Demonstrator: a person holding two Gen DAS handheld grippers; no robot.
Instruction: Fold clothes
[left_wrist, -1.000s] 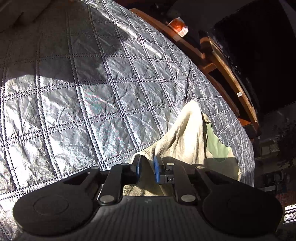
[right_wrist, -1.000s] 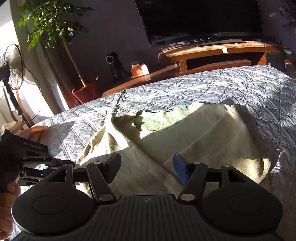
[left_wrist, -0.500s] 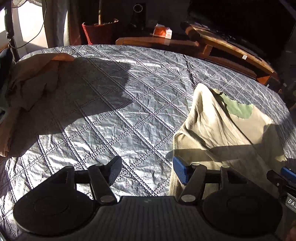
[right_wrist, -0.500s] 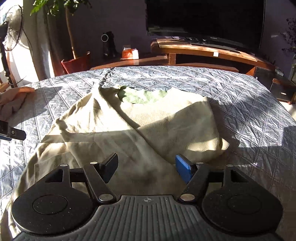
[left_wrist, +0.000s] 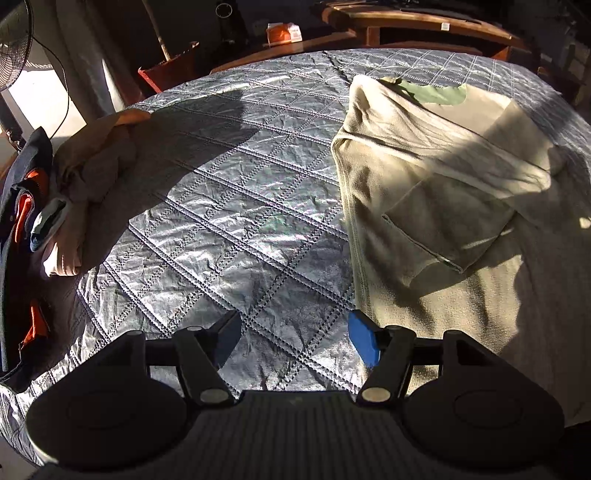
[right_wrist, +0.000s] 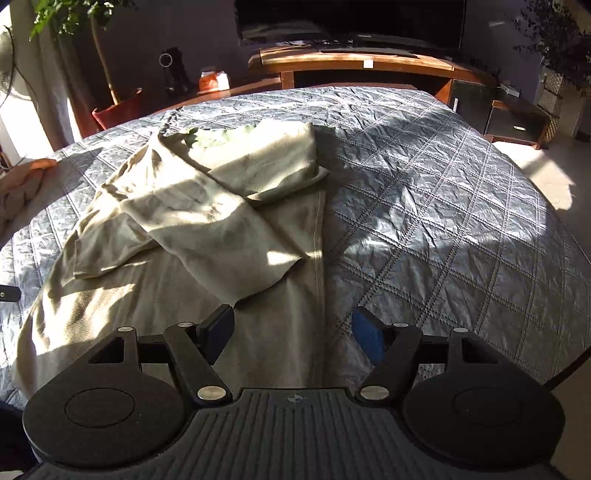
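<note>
From the left wrist camera, the left gripper (left_wrist: 293, 338) hangs over bare quilt with its jaws opening and nothing between them — only the silver-grey quilted bedspread (left_wrist: 229, 206) shows in the gap. The pale beige fleece pullover with a green-lined collar (left_wrist: 443, 206) lies flat on the bedspread to the right of the gripper, its near edge just beside the blue-padded finger. Both sleeves are folded in across the body, and hard sunlight and shadow cut across it. At the left edge of the bed sits a crumpled heap of tan and peach clothes (left_wrist: 88, 177), touching a dark garment with orange trim (left_wrist: 22, 206). Beyond the bed stand a terracotta plant pot (left_wrist: 170, 70) and a low wooden bench (left_wrist: 417, 22).

From the right wrist camera, the right gripper (right_wrist: 293, 332) is poised above the pullover's (right_wrist: 207, 206) lower right edge — jaws apart, gripping nothing, the fleece hem and quilt visible below the gap. The pullover stretches away up the bedspread (right_wrist: 436, 192), collar at the far end, sleeves crossed over the chest. Behind are a dark television (right_wrist: 351, 18) and a leafy potted tree (right_wrist: 62, 18).
</note>
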